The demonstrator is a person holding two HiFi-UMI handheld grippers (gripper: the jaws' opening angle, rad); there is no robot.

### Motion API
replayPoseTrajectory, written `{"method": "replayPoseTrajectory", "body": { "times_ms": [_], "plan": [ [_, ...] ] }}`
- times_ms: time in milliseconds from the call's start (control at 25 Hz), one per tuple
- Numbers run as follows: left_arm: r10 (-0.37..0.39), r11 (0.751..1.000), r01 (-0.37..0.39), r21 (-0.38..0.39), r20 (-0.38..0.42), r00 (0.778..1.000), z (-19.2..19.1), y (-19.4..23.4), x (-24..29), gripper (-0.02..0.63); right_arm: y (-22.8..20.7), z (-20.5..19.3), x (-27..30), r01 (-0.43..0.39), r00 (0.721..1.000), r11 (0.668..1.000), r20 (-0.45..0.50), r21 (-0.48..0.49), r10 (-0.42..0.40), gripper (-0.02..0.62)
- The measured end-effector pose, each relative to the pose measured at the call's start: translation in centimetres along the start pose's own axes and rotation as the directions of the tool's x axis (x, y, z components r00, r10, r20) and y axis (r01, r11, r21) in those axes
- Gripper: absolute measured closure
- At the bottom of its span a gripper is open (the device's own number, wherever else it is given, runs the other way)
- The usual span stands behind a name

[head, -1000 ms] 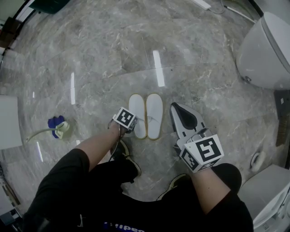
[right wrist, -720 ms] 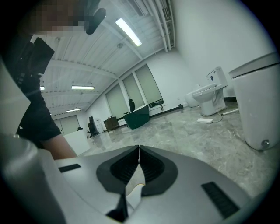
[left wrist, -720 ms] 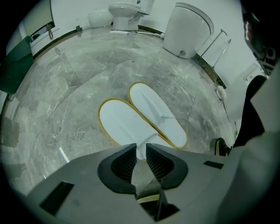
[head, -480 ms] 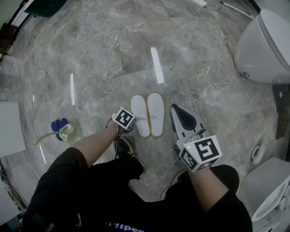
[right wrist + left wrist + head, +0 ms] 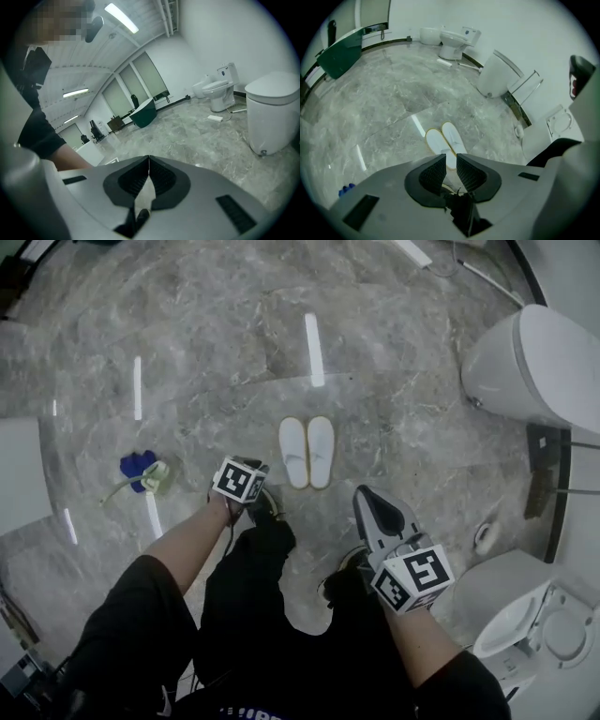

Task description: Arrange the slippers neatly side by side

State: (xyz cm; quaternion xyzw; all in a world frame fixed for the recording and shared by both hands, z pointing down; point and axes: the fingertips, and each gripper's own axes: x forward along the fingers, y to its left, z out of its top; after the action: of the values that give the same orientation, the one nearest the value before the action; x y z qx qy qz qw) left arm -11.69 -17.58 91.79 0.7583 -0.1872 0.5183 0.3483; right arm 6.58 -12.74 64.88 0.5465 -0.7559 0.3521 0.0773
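Two white slippers (image 5: 307, 453) with pale yellow soles lie side by side on the grey marble floor, toes pointing away from me. In the left gripper view the slippers (image 5: 445, 143) lie on the floor just beyond the jaws. My left gripper (image 5: 246, 482) hangs above the floor to the left of the pair and nearer to me. The left gripper (image 5: 451, 157) has a narrow gap between its jaws with nothing in it. My right gripper (image 5: 362, 493) is held to the right of the pair and lower in the head view. The right gripper (image 5: 149, 158) has its jaws pressed together on nothing.
A white toilet (image 5: 534, 362) stands at the right, and a second white fixture (image 5: 525, 615) at the lower right. A blue and pale green object (image 5: 145, 472) lies on the floor at the left. A white box (image 5: 19, 474) is at the left edge. My dark legs and shoes (image 5: 267, 521) fill the bottom.
The head view has risen, so the slippers look smaller and farther off. The left gripper has drawn back from beside the left slipper. The right gripper has drawn back and lower.
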Motion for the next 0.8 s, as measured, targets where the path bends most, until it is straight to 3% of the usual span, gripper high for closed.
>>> {"method": "replayPoseTrajectory", "body": {
  "times_ms": [200, 480, 600, 800],
  "plan": [
    [0.013, 0.998, -0.001, -0.070, 0.168, 0.986, 1.5, -4.6, -13.7, 0.561, 7.1, 7.1, -6.0, -0.021, 1.000, 1.000, -0.003, 0.010, 0.021, 0.597],
    [-0.029, 0.996, 0.061, -0.070, 0.387, 0.922, 3.2, -14.4, -32.2, 0.561, 15.5, 16.7, -14.1, -0.036, 0.998, 0.998, 0.056, -0.052, 0.039, 0.597],
    [-0.011, 0.998, 0.043, -0.052, 0.499, 0.866, 4.0, -18.7, -39.5, 0.561, 18.0, 19.1, -18.0, -0.061, 0.996, 0.993, 0.066, -0.100, 0.068, 0.597],
    [0.121, 0.991, -0.046, -0.127, 0.686, 0.717, 3.2, -24.8, -49.6, 0.561, 21.0, 20.6, -24.0, -0.124, 0.986, 0.976, 0.086, -0.181, 0.141, 0.597]
  ]
}}
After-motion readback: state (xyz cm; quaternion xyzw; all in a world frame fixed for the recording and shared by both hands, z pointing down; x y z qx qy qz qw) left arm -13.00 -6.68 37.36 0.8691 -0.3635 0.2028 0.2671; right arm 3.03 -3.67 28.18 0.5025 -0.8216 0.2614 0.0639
